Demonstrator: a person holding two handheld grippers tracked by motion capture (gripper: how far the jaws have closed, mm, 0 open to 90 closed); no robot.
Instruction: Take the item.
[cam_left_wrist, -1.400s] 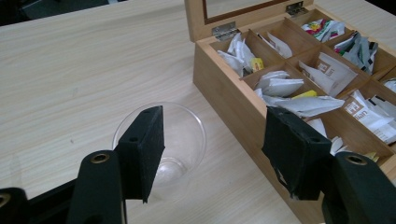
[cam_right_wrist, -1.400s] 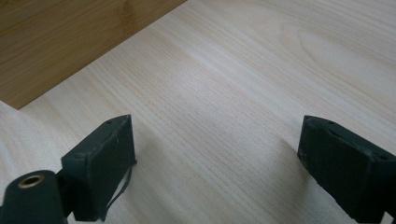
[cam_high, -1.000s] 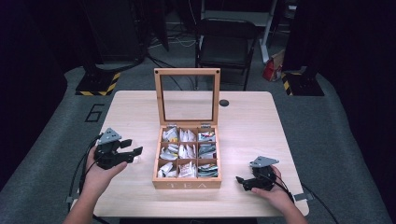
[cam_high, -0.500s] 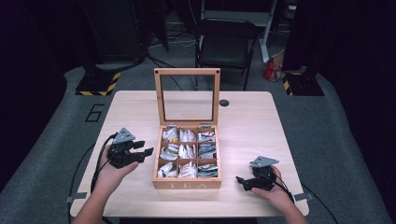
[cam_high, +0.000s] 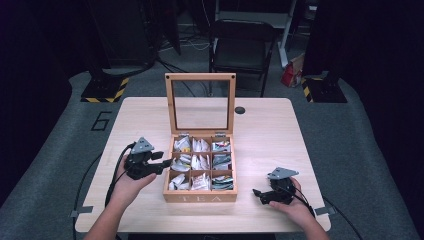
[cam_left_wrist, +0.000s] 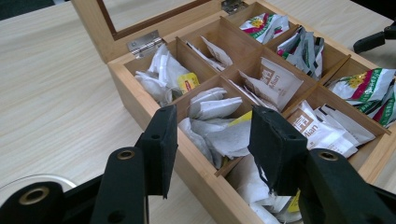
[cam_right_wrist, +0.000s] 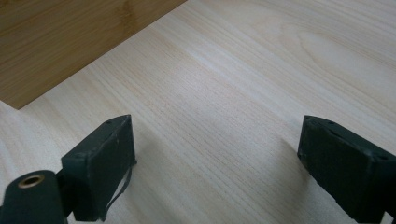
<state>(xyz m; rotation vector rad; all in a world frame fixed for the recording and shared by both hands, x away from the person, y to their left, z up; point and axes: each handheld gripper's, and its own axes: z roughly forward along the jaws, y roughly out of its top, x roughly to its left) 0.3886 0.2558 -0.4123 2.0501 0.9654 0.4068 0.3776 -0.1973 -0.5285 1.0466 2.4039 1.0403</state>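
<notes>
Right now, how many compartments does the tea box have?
9, in a three-by-three grid inside the box: three along the hinged lid, three across the middle, three along the front wall. All hold tea bags. The left gripper reaches the left-hand column.

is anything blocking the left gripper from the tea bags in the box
Nothing visible does. The lid stands open, and the left gripper hangs over the tea box's near wall, jaws apart and just closing, empty, above the tea bags.

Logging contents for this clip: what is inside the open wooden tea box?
The wooden tea box has nine compartments holding tea bag packets: mostly white paper ones, with green-and-red printed ones along one side. The compartment floors and any packets beneath are covered.
</notes>
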